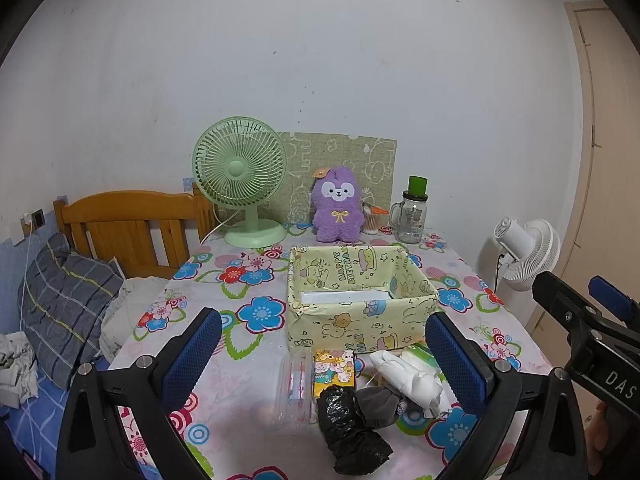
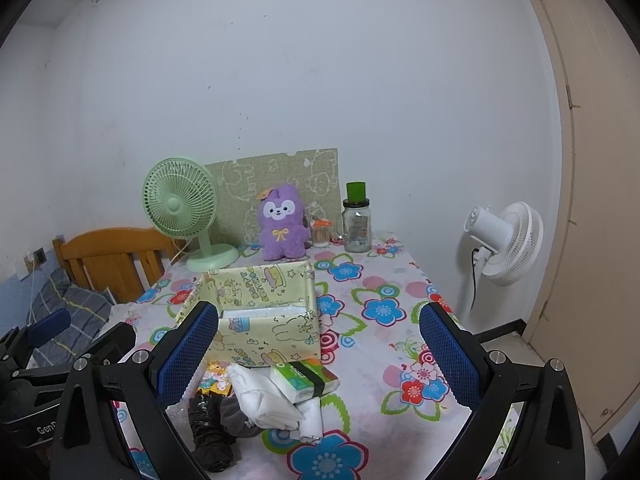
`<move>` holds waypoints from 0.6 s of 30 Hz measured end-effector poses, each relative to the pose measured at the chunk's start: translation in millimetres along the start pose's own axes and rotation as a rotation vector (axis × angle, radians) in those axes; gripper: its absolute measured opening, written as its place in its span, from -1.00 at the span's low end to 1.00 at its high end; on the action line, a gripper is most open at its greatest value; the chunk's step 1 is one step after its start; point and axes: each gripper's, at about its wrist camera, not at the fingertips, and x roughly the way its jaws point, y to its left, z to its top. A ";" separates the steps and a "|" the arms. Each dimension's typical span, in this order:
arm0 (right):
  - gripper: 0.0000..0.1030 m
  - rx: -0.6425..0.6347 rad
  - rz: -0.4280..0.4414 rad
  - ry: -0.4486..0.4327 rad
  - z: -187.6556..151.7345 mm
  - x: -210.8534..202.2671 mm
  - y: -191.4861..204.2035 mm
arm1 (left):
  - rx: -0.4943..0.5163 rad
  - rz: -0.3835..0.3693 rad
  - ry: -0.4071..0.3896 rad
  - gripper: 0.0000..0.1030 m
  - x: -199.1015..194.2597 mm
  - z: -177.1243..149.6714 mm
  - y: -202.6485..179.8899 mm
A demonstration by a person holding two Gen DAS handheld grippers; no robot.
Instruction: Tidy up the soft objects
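Floral bench (image 1: 240,280) fills the view, yellow box (image 1: 356,300) sitting mid-bench with nothing soft in it. Left claw (image 1: 324,356) is spread wide, gripping nothing; right claw (image 2: 318,350) likewise released. Between their fingers, just before the box, lies the pile: white cloth (image 2: 272,398), black bag (image 1: 352,428), tissue pack (image 2: 308,376), grey sock (image 1: 376,404).
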 end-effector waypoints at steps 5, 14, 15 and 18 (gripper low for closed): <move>0.97 0.002 -0.004 -0.001 -1.5 -1.4 0.3 | -0.001 0.001 -0.001 0.98 -0.3 -0.8 -0.3; 0.97 0.001 -0.002 0.000 -1.4 -1.8 0.0 | 0.000 0.000 -0.001 0.97 -0.7 -1.3 0.5; 0.97 0.000 -0.001 0.000 -1.6 -2.2 0.5 | 0.001 -0.001 -0.001 0.97 -1.1 -1.0 0.6; 0.97 0.000 -0.002 0.001 -0.9 -1.5 -0.2 | 0.006 -0.001 -0.003 0.97 -3.5 -1.7 0.1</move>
